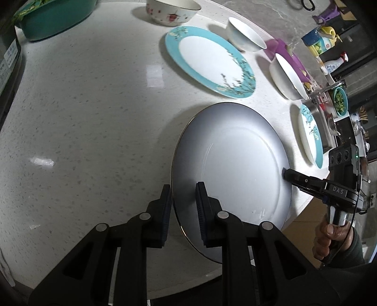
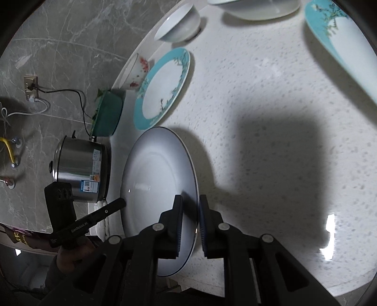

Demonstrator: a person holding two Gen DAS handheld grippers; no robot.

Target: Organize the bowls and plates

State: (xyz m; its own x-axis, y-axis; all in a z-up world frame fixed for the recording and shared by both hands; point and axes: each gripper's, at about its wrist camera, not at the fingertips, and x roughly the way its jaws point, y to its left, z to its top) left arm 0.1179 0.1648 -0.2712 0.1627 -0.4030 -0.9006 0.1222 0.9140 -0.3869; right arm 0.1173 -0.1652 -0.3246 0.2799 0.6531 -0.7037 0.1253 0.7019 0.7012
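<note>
Left wrist view shows you the large white plate [image 1: 233, 179] with its thin dark rim line, held between both grippers over the near part of the speckled white countertop [image 1: 94, 117]. Your left gripper [image 1: 182, 191] has its fingers nearly together, clamped on the plate's near-left rim, one pad above the rim and one below. Your right gripper [image 1: 285, 173] bites the opposite rim with its tips closed on the edge, your hand [image 1: 326, 237] wrapped around its handle. From the right wrist view the same plate [image 2: 160, 179] sits pinched in that gripper [image 2: 190, 200], pads tight on the rim. Just beyond lies a turquoise-rimmed plate [image 1: 209, 61], close to the white plate but apart from it; a second turquoise-rimmed plate [image 1: 311, 136] lies to the right near the counter's edge. Two white bowls [image 1: 245, 35] [image 1: 287, 77] and a flower-patterned bowl [image 1: 172, 11] stand farther back. A teal container [image 1: 54, 18] sits at the far left corner, and a steel pot [image 2: 82, 169] stands by the plate's left side. Open countertop stretches wide to your left.
</note>
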